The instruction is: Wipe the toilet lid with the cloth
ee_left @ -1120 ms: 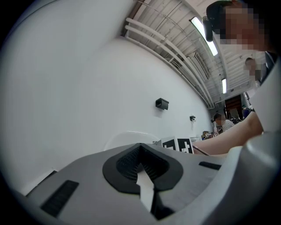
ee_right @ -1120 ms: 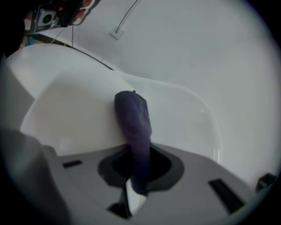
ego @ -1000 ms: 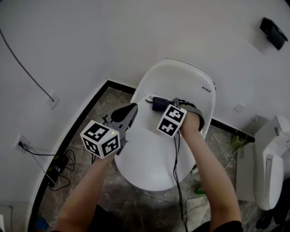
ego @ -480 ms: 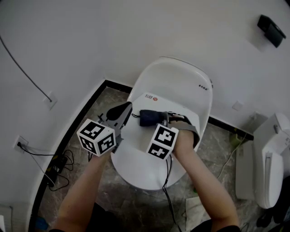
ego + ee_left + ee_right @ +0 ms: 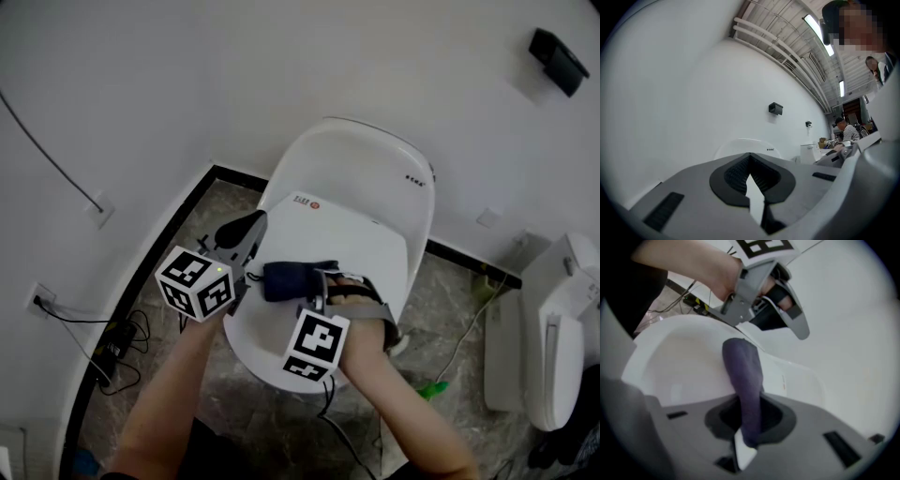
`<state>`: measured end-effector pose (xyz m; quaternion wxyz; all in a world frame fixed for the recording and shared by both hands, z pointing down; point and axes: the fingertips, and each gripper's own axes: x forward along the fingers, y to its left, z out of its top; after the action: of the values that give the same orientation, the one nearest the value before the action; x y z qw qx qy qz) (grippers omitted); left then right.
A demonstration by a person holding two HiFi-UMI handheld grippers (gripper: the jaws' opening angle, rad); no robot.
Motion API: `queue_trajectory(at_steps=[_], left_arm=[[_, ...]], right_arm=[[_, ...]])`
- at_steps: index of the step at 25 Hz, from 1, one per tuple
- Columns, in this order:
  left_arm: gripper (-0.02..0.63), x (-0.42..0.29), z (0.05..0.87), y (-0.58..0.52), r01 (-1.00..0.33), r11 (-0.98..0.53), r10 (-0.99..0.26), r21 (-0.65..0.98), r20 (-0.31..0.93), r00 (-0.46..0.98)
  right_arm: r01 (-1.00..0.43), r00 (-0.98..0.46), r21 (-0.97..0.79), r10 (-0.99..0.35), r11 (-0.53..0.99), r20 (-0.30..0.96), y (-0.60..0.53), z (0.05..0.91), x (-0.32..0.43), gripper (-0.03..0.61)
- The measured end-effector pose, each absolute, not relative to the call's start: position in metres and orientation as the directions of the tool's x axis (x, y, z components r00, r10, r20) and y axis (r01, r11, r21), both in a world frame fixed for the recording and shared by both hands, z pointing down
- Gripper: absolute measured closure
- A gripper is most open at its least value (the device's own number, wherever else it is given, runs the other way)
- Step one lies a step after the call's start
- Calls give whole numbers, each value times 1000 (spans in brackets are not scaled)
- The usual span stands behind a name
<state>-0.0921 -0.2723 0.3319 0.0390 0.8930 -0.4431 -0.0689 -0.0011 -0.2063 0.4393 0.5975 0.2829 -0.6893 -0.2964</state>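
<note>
- Toilet lid (image 5: 330, 211): white, seen closed.
- Cloth (image 5: 284, 280): dark blue, bunched into a long roll, laid on the front half of the lid.
- Long axis of the cloth is set crosswise on the lid. The free end is pointed to the person's left, toward the left gripper (image 5: 246, 230).
- Right gripper (image 5: 321, 287): jaws are clamped on the near end of the cloth.
- Left gripper: held at the lid's left edge, just beside the cloth's free end. Jaws are drawn almost together, with only a thin slit between them. Nothing is gripped.
</note>
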Motion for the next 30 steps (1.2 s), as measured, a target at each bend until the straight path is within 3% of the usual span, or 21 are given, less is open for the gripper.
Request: queue_trajectory(at_steps=[22,30], left_arm=[[601,-95,335,-270,-795,-589,-808,142,-83,584],[601,-103,323,-251,-796,-593,-805,123,-88,587]], right_arm=[[21,-247,728,-702,685,668,-83,449,-31,512],[-110,-245,749,-749,653,616,-178,407,-11,512]])
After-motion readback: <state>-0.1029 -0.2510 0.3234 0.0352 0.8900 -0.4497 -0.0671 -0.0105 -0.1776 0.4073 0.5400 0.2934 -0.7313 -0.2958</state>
